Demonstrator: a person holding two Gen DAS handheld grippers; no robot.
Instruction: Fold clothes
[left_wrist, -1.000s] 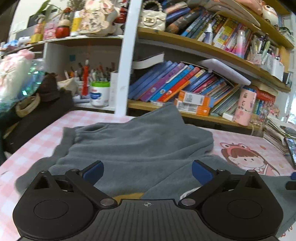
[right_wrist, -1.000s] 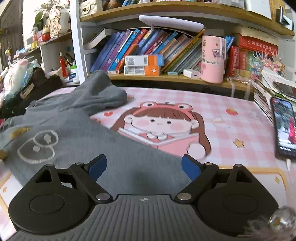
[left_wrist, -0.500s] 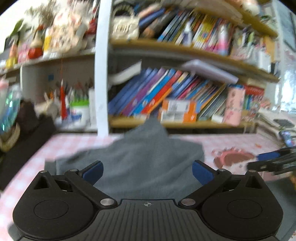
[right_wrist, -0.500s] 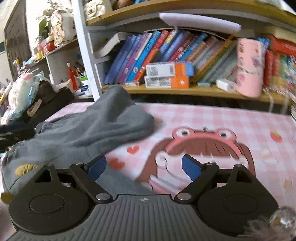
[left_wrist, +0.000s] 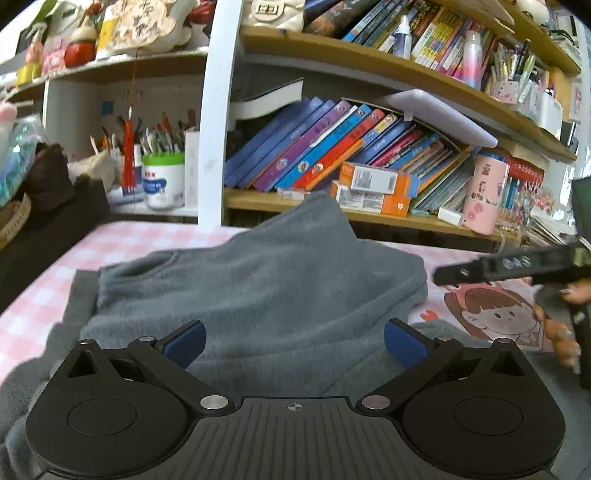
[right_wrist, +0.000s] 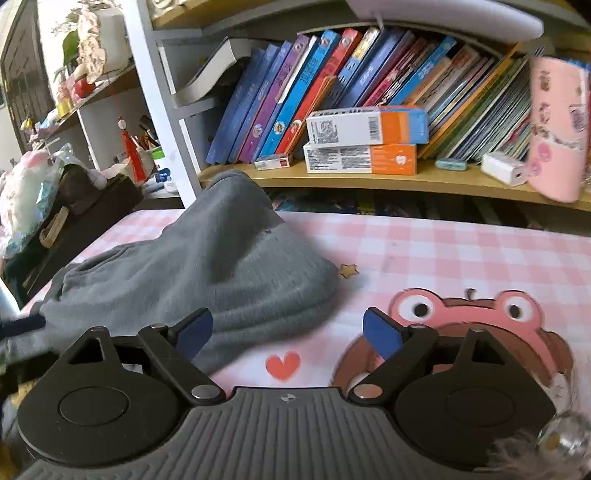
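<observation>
Domestic study corner, likely a child's: wooden shelves (left_wrist: 369, 62) packed with leaning picture books (right_wrist: 295, 96), pen pots (left_wrist: 162, 177), trinkets, pink tumbler (left_wrist: 484, 195); desk under pink gingham cartoon mat (right_wrist: 461, 251); grey garment (left_wrist: 266, 280) on top

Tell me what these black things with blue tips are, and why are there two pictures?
No robot here: a person holds a pinching tool in each hand. Each tool has a camera looking out along its two blue-tipped fingers, so there are two pictures. One comes from the left gripper, the other from the right gripper. In the left picture you can spot the right tool and the person's hand at the side. Both grippers are open and hold nothing. On the pink checked table mat with a cartoon girl lies a grey sweatshirt, rumpled and waiting to be folded. Behind it stands a bookshelf full of leaning books.
</observation>
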